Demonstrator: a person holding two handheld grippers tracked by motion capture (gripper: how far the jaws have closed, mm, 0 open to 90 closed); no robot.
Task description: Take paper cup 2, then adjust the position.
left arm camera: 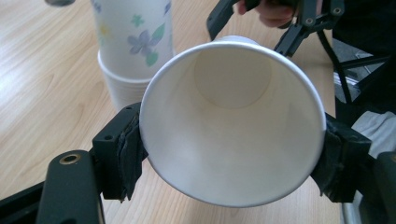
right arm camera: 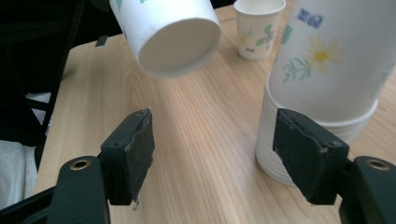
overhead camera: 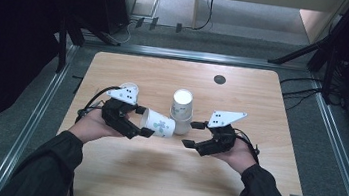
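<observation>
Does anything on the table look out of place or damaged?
Nothing spilled. The pad on the right gripper looks frayed at its edge. The cup in the left gripper lies sideways because it is gripped, beside the upside-down stack.

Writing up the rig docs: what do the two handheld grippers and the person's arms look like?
The left gripper and right gripper are alike: black linkage bodies, each topped by a pale grey three-cornered plate marked with dark dots. Jaws end in black, worn-looking pads, with brass-coloured eyelets in the arms behind them. A black cable loops from the left one. The person wears dark long sleeves.
</observation>
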